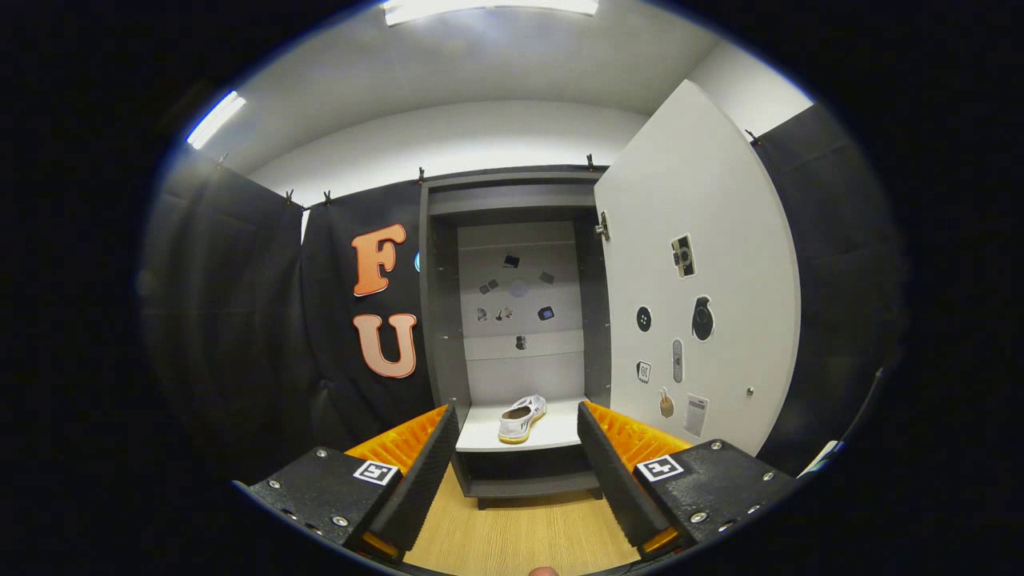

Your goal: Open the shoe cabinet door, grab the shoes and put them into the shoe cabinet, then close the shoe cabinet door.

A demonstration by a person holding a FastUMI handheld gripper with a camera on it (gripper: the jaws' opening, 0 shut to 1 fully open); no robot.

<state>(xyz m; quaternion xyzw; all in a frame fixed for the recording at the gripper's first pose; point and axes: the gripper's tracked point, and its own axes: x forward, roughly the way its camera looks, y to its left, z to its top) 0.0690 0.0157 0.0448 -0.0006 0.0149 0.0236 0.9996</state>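
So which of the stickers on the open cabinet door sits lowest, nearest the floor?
The pale rectangular sticker at the bottom of the cabinet door, just right of the small tan sticker. The open gripper holds nothing.

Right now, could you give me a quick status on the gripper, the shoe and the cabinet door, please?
Gripper open, holding nothing. Shoe on cabinet shelf, beyond the fingers. Door wide open. Nothing in the way.
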